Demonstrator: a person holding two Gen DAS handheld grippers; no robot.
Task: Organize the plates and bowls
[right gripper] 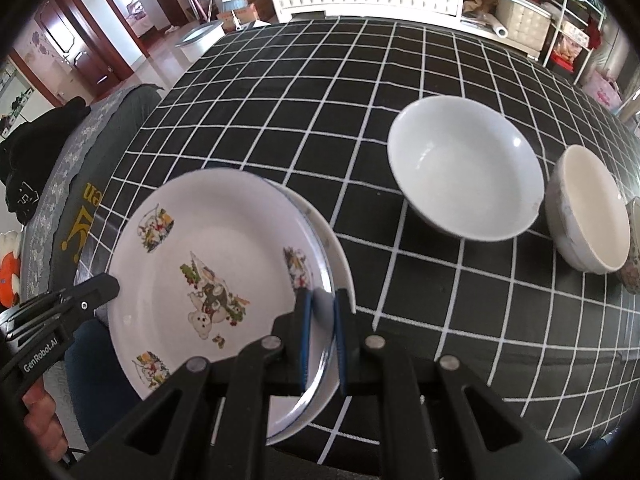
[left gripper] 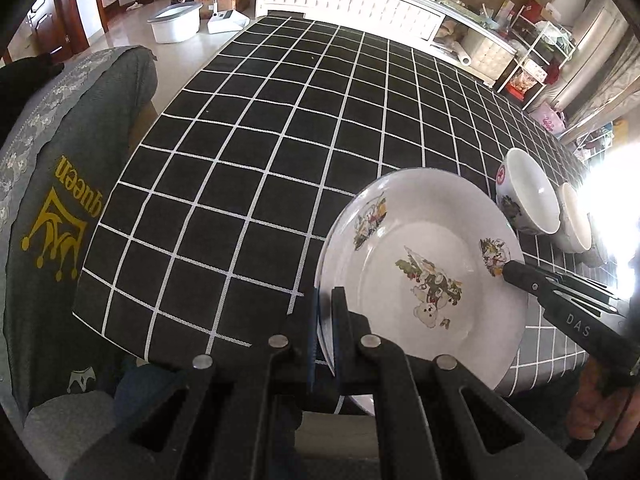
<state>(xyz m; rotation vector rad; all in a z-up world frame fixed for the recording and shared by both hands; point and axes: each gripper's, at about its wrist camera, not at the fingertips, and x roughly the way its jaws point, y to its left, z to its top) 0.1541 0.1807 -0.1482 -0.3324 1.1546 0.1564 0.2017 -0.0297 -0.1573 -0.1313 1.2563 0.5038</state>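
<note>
Both my grippers, left (left gripper: 325, 332) and right (right gripper: 322, 336), clamp the plate (right gripper: 208, 248) rim over the table's (right gripper: 360, 120) near edge; I should keep it level, lowering gently.

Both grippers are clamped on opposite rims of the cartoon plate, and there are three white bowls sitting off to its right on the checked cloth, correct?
Not quite: the right wrist view shows two bowls, a wide white bowl and a smaller cream bowl, not three. The rest holds: left gripper and right gripper clamp opposite rims of the cartoon plate.
</note>
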